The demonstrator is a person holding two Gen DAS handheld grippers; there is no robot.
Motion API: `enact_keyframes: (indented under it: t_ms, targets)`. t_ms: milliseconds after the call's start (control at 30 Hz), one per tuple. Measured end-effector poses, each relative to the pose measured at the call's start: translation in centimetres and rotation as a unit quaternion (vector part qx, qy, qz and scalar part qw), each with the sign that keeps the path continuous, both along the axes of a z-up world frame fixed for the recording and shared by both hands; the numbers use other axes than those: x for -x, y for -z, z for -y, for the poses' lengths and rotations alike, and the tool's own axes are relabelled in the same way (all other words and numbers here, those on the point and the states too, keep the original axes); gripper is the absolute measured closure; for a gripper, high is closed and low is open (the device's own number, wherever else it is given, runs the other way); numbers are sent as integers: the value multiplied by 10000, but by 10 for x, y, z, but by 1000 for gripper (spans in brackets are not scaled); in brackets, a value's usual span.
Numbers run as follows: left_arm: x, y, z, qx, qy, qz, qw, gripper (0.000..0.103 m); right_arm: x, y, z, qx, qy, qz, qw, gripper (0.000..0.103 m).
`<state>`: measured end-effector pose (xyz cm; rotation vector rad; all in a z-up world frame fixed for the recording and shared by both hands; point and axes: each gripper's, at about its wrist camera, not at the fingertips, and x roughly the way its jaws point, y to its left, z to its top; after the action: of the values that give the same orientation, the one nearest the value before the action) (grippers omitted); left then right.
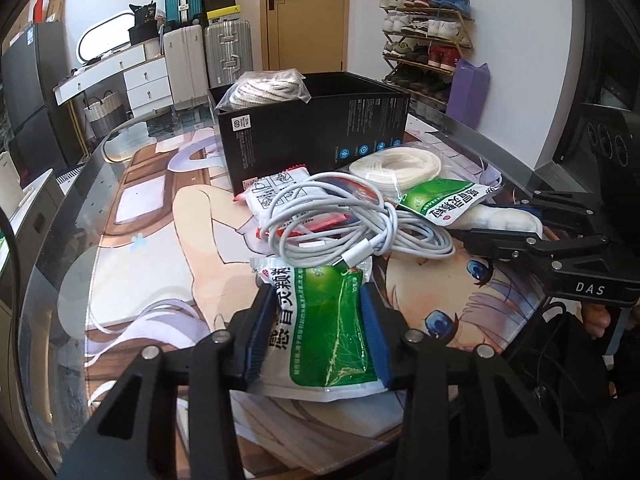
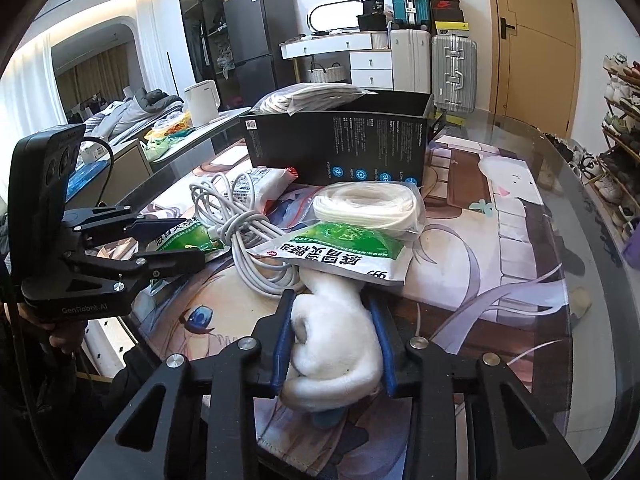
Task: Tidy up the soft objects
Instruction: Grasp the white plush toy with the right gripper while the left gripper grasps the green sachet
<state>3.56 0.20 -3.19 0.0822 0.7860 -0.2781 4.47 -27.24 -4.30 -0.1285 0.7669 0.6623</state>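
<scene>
Two tongs clamped: L tongs (image 1: 318, 332) on green sachet (image 1: 324, 332), R tongs (image 2: 334, 344) on white plush (image 2: 336, 352).

Green-and-white sachet (image 1: 320, 320), white plush toy (image 2: 336, 344), grey-white cable (image 1: 340, 224), black box (image 1: 316, 132), anime-print mat (image 1: 160, 240), blue pads (image 1: 372, 332)
</scene>
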Motion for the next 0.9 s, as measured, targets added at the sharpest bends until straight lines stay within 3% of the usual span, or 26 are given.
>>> enact_keyframes:
  t_ms: [900]
  targets:
    - [4,-13,-37,-23,-511,180,9985,65,10,-42,28,-383,435,748,9955,69]
